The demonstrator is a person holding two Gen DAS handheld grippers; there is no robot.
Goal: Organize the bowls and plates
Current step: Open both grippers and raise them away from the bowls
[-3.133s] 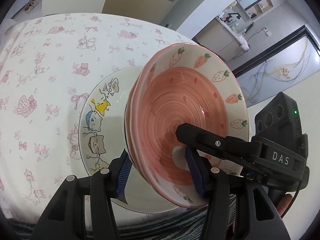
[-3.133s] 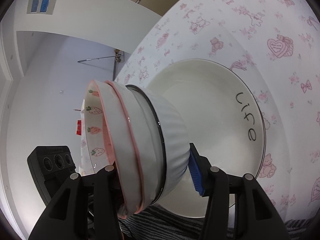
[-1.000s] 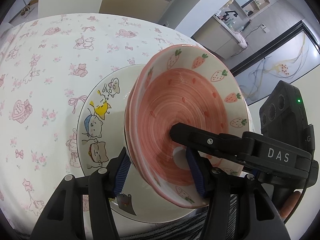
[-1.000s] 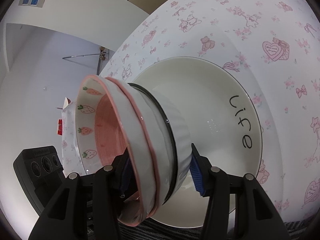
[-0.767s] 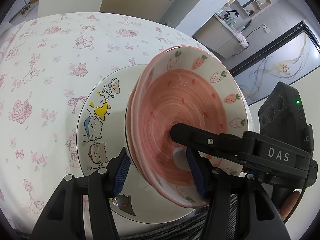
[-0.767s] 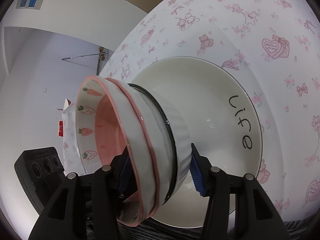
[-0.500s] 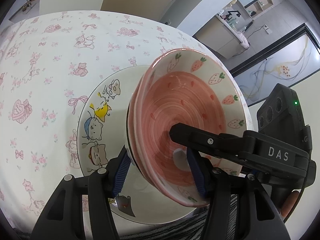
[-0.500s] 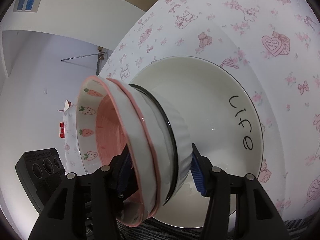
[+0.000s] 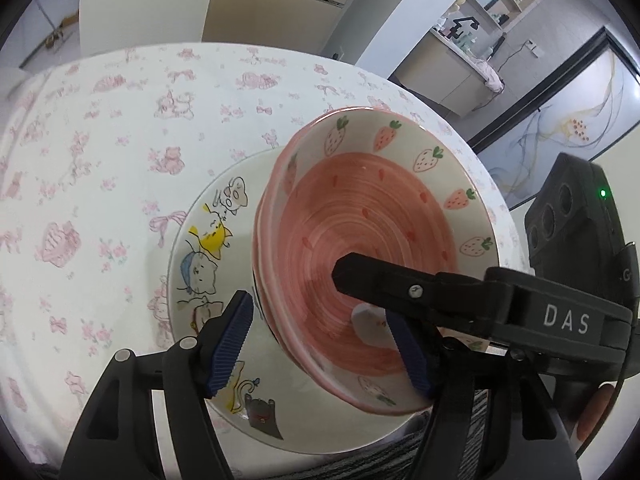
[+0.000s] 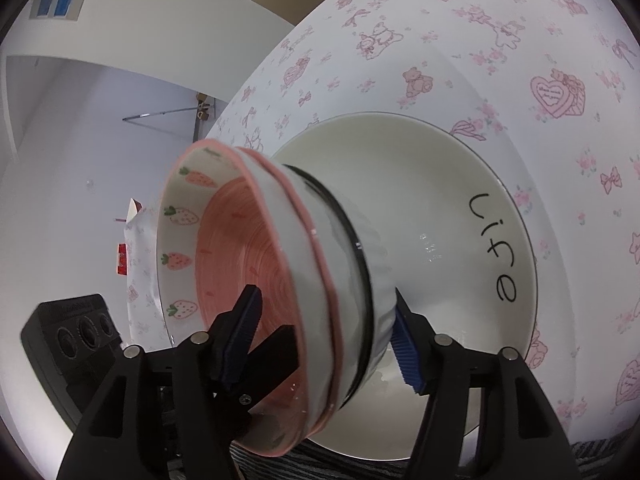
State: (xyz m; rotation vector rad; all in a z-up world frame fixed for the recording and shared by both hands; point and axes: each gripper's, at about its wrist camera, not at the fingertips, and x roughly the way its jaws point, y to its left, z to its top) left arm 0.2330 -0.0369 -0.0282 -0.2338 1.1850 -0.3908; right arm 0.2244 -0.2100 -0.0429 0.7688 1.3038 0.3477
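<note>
Desk [image 9: 100, 152] under a white cloth printed with pink bears and bows carries everything here. On it lies a large white plate [image 10: 452, 184], cartoon cats on one side and the word "life" on the other. In the plate's middle stands a nested stack of bowls: a strawberry-pattern bowl [image 9: 372, 216] with a pink inside on top, a second pink-rimmed bowl under it, and a ribbed white bowl [image 10: 372, 280] with a dark rim at the bottom.

The left tongs [image 9: 320, 344] straddle the stack's rim and are opening; the outer pad has a clear gap to the bowl wall. The right tongs [image 10: 324, 340] are opening too, their inner pad off the pink surface, the outer one near the ribbed wall, so neither seems to be pressing.

The risk, as I judge it: a pad dragging on a rim as the tongs pull away could tip or slide the stack across the glossy plate, or chip the stoneware.

The bowls open upward; the stack's axis runs straight up from the plate, seemingly level.
</note>
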